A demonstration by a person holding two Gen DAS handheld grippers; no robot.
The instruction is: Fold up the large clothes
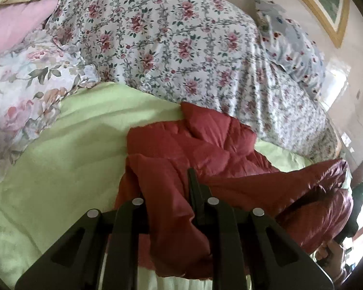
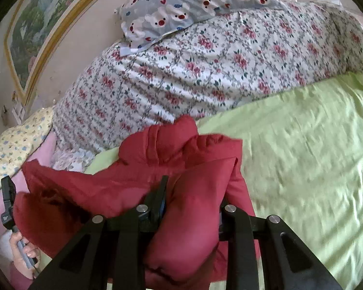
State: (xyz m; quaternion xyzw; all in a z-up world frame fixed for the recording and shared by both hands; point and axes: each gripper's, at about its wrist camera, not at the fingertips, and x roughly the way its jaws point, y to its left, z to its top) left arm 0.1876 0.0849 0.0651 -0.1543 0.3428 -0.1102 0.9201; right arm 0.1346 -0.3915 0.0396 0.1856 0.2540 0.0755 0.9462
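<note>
Bedroom; bed (image 2: 314, 149) covered by pale green sheet, smooth, faintly creased. Red padded jacket (image 1: 193, 140) bunched on sheet, just in front of floral quilt (image 1: 169, 36). Left tool (image 1: 168, 207) clenched on puffy jacket fabric; right tool (image 2: 193, 193) clenched on quilted, glossy fold. Folding judged early: jacket crumpled, no neat fold seen.

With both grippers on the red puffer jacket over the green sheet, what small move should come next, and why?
Probably lift and draw both grippers apart to pull the fabric taut. The left gripper and right gripper each have the red jacket bunched between their fingers, and it lies crumpled in puffy folds on the green sheet, too rumpled to fold cleanly.
</note>
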